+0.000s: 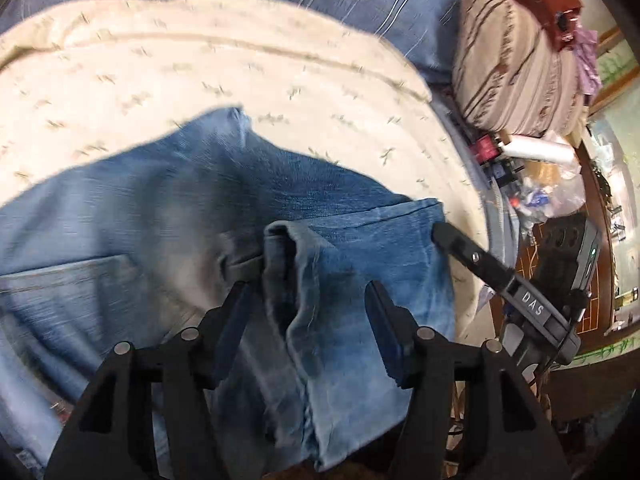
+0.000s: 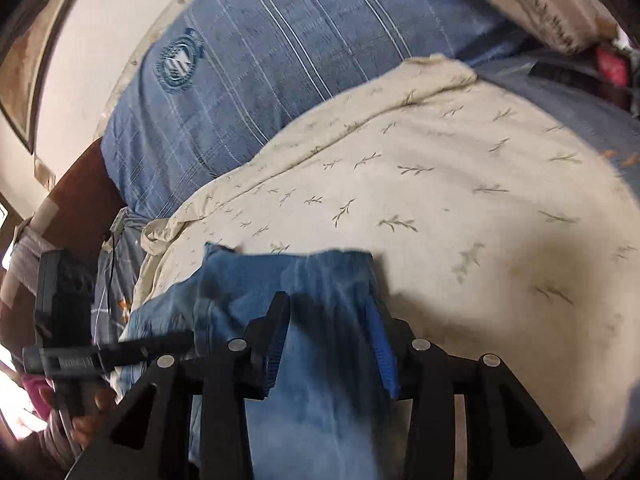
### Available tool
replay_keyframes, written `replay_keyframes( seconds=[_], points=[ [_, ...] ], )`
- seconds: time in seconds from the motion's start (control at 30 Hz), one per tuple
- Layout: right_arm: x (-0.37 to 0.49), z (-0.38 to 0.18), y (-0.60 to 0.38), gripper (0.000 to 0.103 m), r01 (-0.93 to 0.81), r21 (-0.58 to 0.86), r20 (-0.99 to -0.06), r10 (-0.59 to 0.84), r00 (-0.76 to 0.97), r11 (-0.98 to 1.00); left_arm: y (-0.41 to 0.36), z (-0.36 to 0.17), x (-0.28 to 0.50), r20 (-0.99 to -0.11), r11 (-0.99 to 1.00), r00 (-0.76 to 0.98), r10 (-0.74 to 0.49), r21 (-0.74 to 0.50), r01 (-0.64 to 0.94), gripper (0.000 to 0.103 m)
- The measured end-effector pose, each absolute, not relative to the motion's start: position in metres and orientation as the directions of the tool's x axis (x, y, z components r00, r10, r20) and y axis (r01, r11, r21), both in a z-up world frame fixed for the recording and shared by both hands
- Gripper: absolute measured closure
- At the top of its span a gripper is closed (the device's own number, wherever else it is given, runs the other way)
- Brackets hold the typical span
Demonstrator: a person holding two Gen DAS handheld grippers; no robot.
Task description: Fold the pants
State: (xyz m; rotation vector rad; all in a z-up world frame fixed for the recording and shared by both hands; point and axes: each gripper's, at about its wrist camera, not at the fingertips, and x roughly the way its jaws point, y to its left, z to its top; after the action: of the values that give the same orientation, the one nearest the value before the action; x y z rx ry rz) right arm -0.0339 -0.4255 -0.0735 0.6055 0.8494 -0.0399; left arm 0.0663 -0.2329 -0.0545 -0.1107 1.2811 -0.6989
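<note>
Light blue jeans (image 1: 168, 208) lie on a cream leaf-print sheet (image 1: 200, 68); a back pocket shows at the left. My left gripper (image 1: 308, 300) is open, its jaws wide on either side of a bunched cuff (image 1: 296, 248) that they do not pinch. My right gripper (image 1: 444, 234) reaches in from the right edge of the denim. In the right wrist view my right gripper (image 2: 328, 308) is open above a denim leg end (image 2: 304, 276), and the left gripper (image 2: 180, 342) points in from the left.
A blue striped pillow (image 2: 260, 60) lies behind the sheet. A striped beige bundle (image 1: 516, 64) with red cloth sits at the back right. Small clutter and a white roll (image 1: 540, 148) lie on a wooden surface right of the bed.
</note>
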Motion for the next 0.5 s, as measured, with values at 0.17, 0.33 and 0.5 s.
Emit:
replay_keyframes(
  seconds=[0.17,0.33,0.5],
  points=[
    [-0.034,-0.052,-0.414,0.080,0.195,0.373,-0.705,0.141,0.695,0.907,-0.236,-0.058,0.051,-0.845,0.771,0.066,-0.531,-0.450,0.450,0.089],
    [-0.022,-0.086,-0.419,0.076,0.248,0.300,-0.774,0.083,0.627,0.921,-0.223,-0.072,0.050,-0.837,0.768,0.048,-0.546,-0.476,0.428,0.091],
    [-0.055,-0.062,-0.441,0.066,0.239,0.494,-0.674,0.195,0.713,0.836,-0.201,-0.042,0.051,-0.813,0.760,0.087,-0.576,-0.494,0.422,0.089]
  ],
)
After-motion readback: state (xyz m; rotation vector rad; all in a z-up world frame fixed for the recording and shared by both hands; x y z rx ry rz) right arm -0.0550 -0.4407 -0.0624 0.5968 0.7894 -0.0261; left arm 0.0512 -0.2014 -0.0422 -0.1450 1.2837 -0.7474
